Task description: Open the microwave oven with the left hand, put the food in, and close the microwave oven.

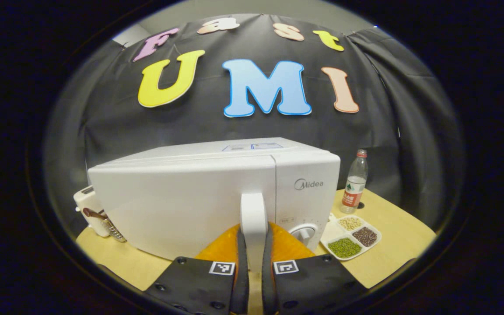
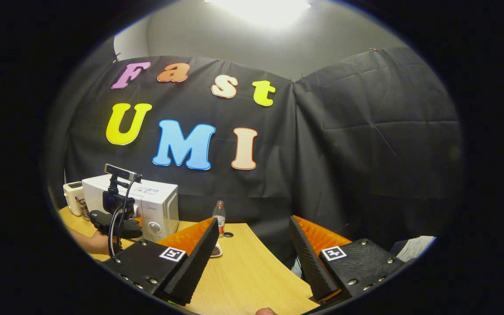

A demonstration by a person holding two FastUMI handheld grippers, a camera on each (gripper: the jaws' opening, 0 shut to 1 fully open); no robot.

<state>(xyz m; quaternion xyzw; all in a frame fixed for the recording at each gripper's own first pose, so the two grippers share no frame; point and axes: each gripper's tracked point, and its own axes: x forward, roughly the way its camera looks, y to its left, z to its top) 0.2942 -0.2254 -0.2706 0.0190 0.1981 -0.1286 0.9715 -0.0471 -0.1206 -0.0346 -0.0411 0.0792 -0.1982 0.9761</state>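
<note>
A white microwave oven point(image 1: 182, 192) stands on the wooden table point(image 1: 387, 258). My left gripper point(image 1: 253, 238) is shut on its upright white door handle point(image 1: 253, 208), both fingers pressing its sides. The door looks slightly ajar along its top edge. The food, a white divided dish point(image 1: 351, 239) of green, brown and pale beans, lies on the table to the right of the oven. In the right gripper view, the microwave oven point(image 2: 155, 205) stands far to the left, with a hand holding the left gripper point(image 2: 116, 221) at it. My right gripper point(image 2: 253, 223) hangs open over the table point(image 2: 243, 271), holding nothing.
A clear plastic bottle point(image 1: 355, 183) with a red cap stands behind the dish, near the cloth wall. A small white appliance point(image 1: 89, 210) sits at the oven's left side. The table edge runs close on the right point(image 2: 278, 258).
</note>
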